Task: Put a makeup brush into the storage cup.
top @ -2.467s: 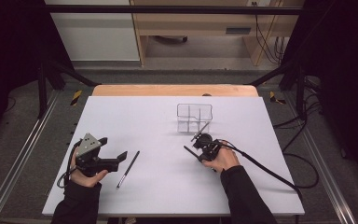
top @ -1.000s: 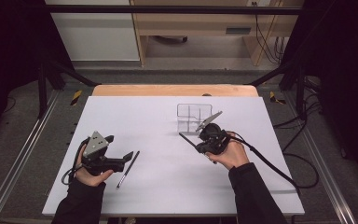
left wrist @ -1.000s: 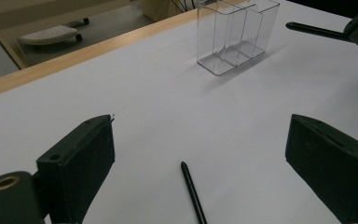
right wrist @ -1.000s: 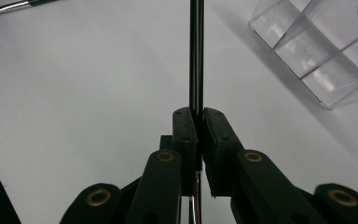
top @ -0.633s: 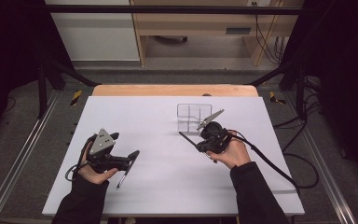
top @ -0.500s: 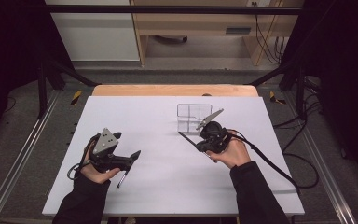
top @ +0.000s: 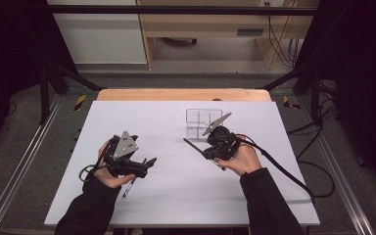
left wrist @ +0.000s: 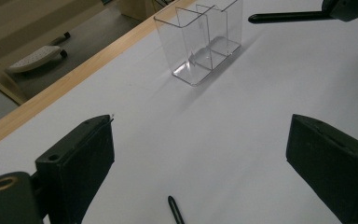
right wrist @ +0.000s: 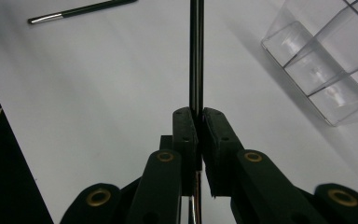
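A thin dark pen (right wrist: 196, 56) is clamped between the jaws of my right gripper (right wrist: 198, 116), which is shut on it. In the high view my right gripper (top: 209, 151) hovers just in front of a clear divided holder (top: 200, 122), and its pen (top: 192, 145) points left. A second pen (top: 129, 186) lies on the white table under my left gripper (top: 150, 162). In the left gripper view my left gripper (left wrist: 200, 140) stands wide open, with that pen's tip (left wrist: 175, 212) low between the jaws. The second pen (right wrist: 81, 11) lies far off in the right gripper view.
The white tabletop (top: 142, 117) has a wooden back edge (top: 181, 94). The clear holder (left wrist: 200, 42) stands upright with nothing in its compartments. A cable (top: 284, 171) trails from my right gripper to the right. Metal rails (top: 24, 161) flank the table.
My left gripper has moved right and a little forward, and now hangs over the lying pen. My right gripper, with its pen, rose toward the holder earlier and has since held still.
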